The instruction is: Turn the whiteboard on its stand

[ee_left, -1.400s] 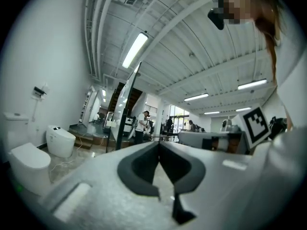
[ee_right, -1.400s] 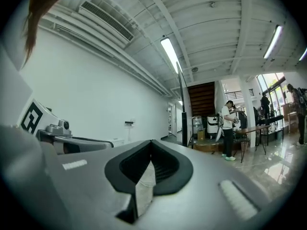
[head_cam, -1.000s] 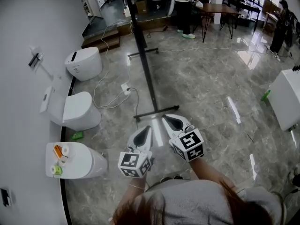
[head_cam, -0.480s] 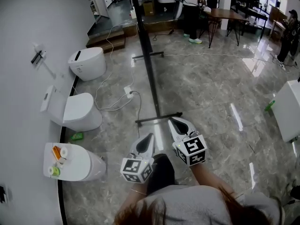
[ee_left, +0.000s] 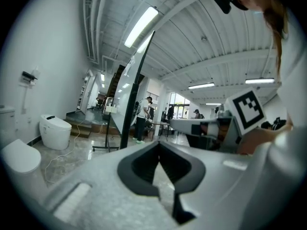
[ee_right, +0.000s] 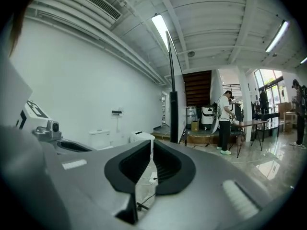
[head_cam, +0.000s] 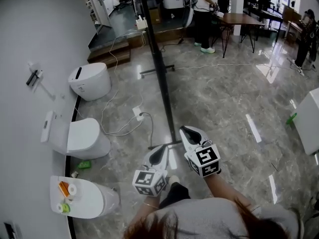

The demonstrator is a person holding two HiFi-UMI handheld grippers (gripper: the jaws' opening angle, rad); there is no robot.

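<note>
Toilets line the left wall: three white porcelain ones, the far toilet [head_cam: 89, 81], the middle toilet [head_cam: 84, 136] and the near toilet [head_cam: 82, 198], which has small rolls and an orange item on its top. A small green object [head_cam: 83, 164] lies on the grey marble floor [head_cam: 224, 98] between the last two. A white power strip with its trailing cable [head_cam: 138, 114] lies just left of centre, near the stand.

The tall dark-framed whiteboard [head_cam: 158, 63] is seen edge-on, a thin line running away from the person. Its black near foot bar [head_cam: 164, 144] is right ahead of the grippers.

The left gripper [head_cam: 159, 151] has its jaws together with nothing between them. The right gripper [head_cam: 186, 130] is likewise closed and empty. Both are held low and close together, pointing at the board's near end. That looks like an approach, with no grip taken yet.

Further right, well apart, are a dark wooden table [head_cam: 239, 18], a person in a white top [head_cam: 202, 9] and a white cabinet [head_cam: 309, 113].

For a turn, the cable and the toilets seem the likeliest snags on the left — the right side looks freer.
</note>
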